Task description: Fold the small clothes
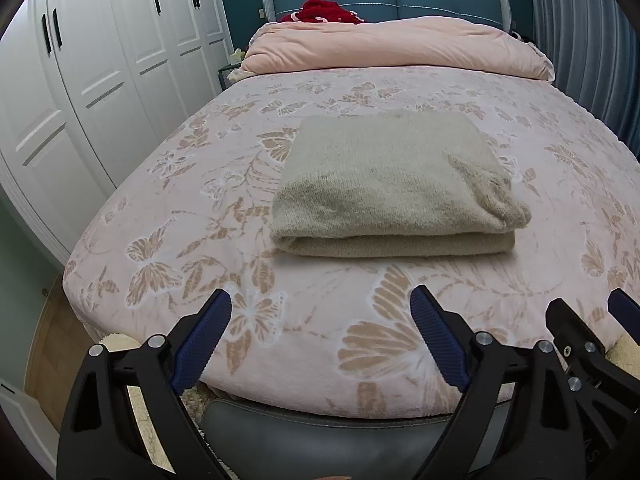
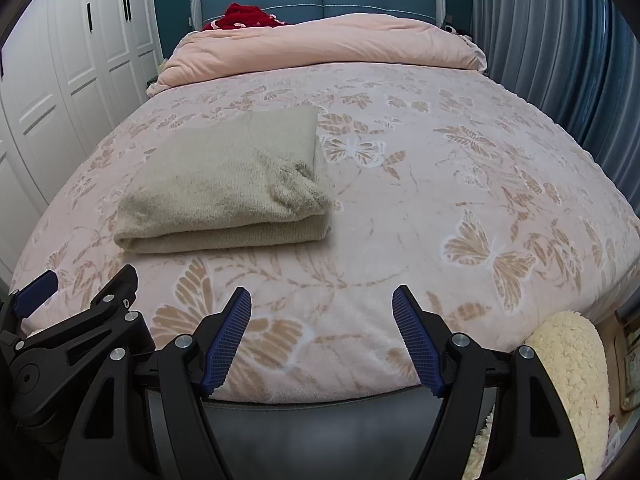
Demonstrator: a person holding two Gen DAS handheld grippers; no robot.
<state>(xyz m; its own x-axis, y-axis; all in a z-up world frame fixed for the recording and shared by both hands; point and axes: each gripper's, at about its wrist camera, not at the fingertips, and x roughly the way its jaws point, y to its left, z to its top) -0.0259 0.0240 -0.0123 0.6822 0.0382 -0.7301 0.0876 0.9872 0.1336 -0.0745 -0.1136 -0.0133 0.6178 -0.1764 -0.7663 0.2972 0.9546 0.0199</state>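
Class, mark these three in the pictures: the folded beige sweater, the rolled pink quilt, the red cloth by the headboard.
folded beige sweater (image 1: 384,184), left wrist view, top face.
rolled pink quilt (image 2: 320,44), right wrist view, middle of roll.
red cloth (image 1: 324,10), left wrist view, its centre.

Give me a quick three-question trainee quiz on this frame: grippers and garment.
1. True or false: the beige sweater is clamped in the left gripper.
2. The sweater lies: A) spread flat, B) folded into a stack, C) crumpled in a heap?
3. What sits between the fingers of the right gripper?

Key: 1 false, both grippers are open and short of it. 2 B. 3 Nothing, only the butterfly bedspread behind.
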